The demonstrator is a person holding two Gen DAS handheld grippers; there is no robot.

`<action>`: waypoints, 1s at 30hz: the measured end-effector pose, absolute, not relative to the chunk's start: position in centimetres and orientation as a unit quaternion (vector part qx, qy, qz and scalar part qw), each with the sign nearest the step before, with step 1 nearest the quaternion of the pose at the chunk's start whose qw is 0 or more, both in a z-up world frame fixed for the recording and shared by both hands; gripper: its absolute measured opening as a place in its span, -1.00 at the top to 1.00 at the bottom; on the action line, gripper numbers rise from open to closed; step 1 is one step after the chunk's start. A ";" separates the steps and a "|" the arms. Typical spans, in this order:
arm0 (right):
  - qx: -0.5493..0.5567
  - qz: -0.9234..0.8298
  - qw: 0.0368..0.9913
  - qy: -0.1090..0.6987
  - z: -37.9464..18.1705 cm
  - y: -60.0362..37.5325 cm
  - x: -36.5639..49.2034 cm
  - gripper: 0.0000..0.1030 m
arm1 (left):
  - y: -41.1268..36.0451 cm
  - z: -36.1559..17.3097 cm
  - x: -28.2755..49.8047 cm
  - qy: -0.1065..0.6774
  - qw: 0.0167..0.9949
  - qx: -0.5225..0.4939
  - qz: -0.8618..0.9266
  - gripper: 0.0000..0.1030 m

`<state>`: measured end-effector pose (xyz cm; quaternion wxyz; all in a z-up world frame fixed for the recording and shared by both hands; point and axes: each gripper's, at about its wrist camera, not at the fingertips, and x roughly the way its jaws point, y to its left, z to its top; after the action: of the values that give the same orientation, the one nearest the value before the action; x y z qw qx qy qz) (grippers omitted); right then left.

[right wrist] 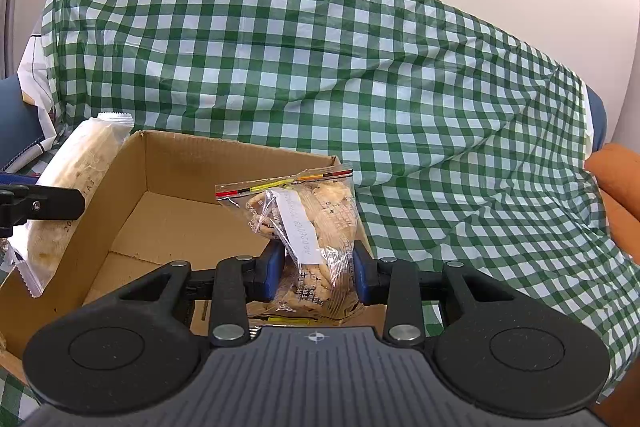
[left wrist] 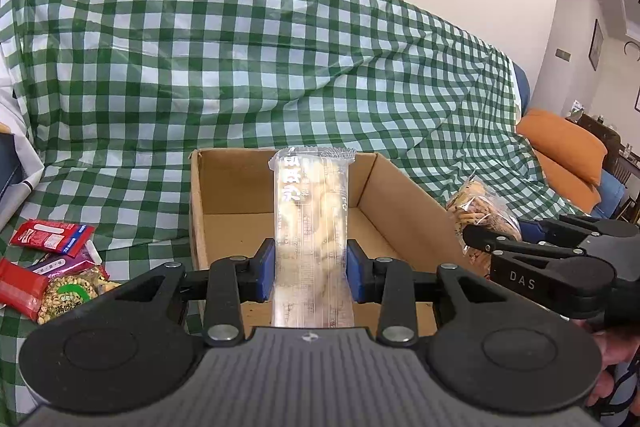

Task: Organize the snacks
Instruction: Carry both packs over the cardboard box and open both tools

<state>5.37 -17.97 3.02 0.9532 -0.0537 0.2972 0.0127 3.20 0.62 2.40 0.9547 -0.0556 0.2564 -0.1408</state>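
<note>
Between our left gripper's [left wrist: 311,269] blue pads sits a long clear snack pack [left wrist: 310,227], pinched across its width near the lower half, upper end sticking up and forward over the cardboard box [left wrist: 404,203]. Right gripper [right wrist: 314,275] same story: pads clamped on a zip bag of crackers [right wrist: 308,227], gripped low, sealed top leaning away from us above the box's right wall.

Both loads hang over the open box, not touching its floor as far as we can tell. Box looks bare inside in both views.

Step in hand, our read: drop both into the box. To do it well:
- lower each until the bottom end is close to the floor before opening, so nothing bounces out
- tip the long pack flat along the box length; upright it will flop over the wall
- zip bag is slack and crinkly, contents brittle, so no extra squeeze
- keep the two grippers apart; right one sits just beside the left in the left view, fingers could clash over the box

Outward: more snack packets [left wrist: 52,267] lie on the checked cloth [left wrist: 280,67] left of the box, well apart from either gripper. Those look like what's left to sort.
</note>
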 end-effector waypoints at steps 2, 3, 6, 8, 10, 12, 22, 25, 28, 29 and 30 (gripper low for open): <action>-0.054 0.013 0.953 0.298 3.0 -17.9 5.3 0.28 | 0.6 2.4 3.2 0.255 0.955 -0.055 -0.142 0.23; -0.054 0.013 0.953 0.297 3.0 -17.9 5.3 0.28 | 0.6 2.4 3.2 0.255 0.955 -0.055 -0.142 0.23; -0.056 0.014 0.953 0.297 3.1 -17.9 5.4 0.28 | 0.6 2.5 3.2 0.256 0.955 -0.055 -0.142 0.23; -0.057 0.014 0.953 0.297 3.1 -18.0 5.4 0.28 | 0.6 2.5 3.2 0.255 0.955 -0.054 -0.143 0.23; -0.057 0.014 0.953 0.297 3.1 -17.9 5.4 0.28 | 0.6 2.5 3.2 0.254 0.955 -0.053 -0.144 0.23; -0.057 0.014 0.953 0.297 3.1 -17.9 5.4 0.28 | 0.5 2.5 3.1 0.254 0.955 -0.052 -0.144 0.23; -0.061 0.015 0.953 0.296 3.2 -18.1 5.4 0.28 | 0.3 2.6 2.9 0.250 0.955 -0.051 -0.149 0.23; -0.061 0.015 0.953 0.295 3.2 -18.0 5.4 0.28 | 0.1 2.7 2.8 0.245 0.956 -0.047 -0.151 0.23; -0.060 0.015 0.953 0.295 3.2 -18.1 5.4 0.28 | -0.1 2.7 2.7 0.242 0.957 -0.041 -0.154 0.23; -0.061 0.015 0.953 0.295 3.2 -18.1 5.4 0.28 | -0.1 2.7 2.7 0.242 0.957 -0.041 -0.155 0.23; -0.061 0.015 0.953 0.295 3.2 -18.0 5.4 0.28 | -0.1 2.7 2.7 0.242 0.957 -0.040 -0.156 0.23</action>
<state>5.41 -18.03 3.19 0.9534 -0.0608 0.2950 0.0145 2.73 -0.15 2.71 0.9568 -0.0396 0.2420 -0.1560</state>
